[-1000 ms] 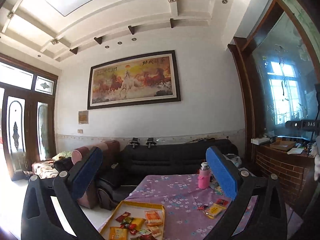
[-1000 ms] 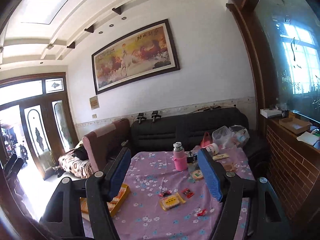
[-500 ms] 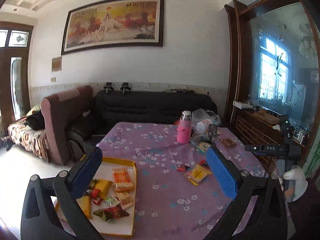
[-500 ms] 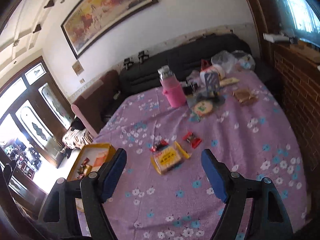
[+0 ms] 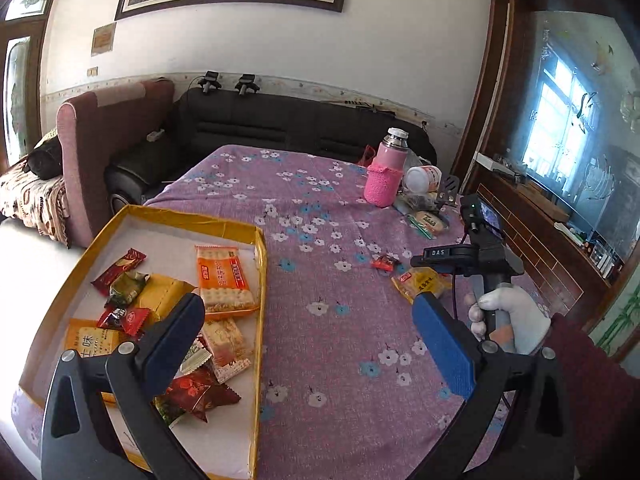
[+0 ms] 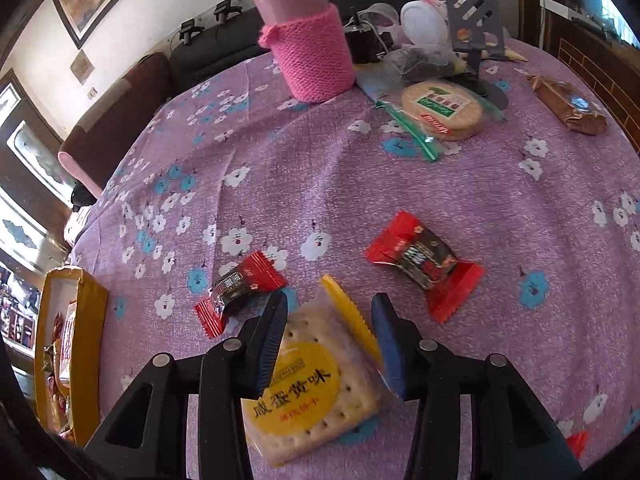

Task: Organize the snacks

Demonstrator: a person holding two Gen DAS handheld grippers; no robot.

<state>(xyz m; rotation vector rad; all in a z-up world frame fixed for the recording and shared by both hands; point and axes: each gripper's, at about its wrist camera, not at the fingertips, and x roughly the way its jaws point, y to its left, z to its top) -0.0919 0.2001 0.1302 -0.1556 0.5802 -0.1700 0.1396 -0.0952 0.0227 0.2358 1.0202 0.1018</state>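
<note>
A yellow-rimmed tray [image 5: 260, 276] with several snack packs sits at the table's left; it shows at the left edge of the right wrist view [image 6: 86, 308]. My left gripper [image 5: 308, 344] is open and empty above the tray's right rim. My right gripper [image 6: 328, 336] is down at the table, its jaws part closed around a yellow cracker pack [image 6: 316, 384] that lies flat; it also shows in the left wrist view [image 5: 420, 282]. Two red candies [image 6: 240, 292] [image 6: 424, 260] lie just beyond it.
A pink flask in a knit sleeve [image 6: 308, 40], a round cracker pack [image 6: 440, 110], a brown wrapped bar [image 6: 568, 104], a grey stand [image 6: 474, 28] and a white cup [image 6: 424, 20] sit at the far side of the purple flowered cloth [image 6: 280, 152]. Sofas stand behind.
Both grippers tilted down from the wall toward the table. The right gripper dropped onto the yellow cracker pack and its jaws narrowed around it. The left stayed open over the tray.
</note>
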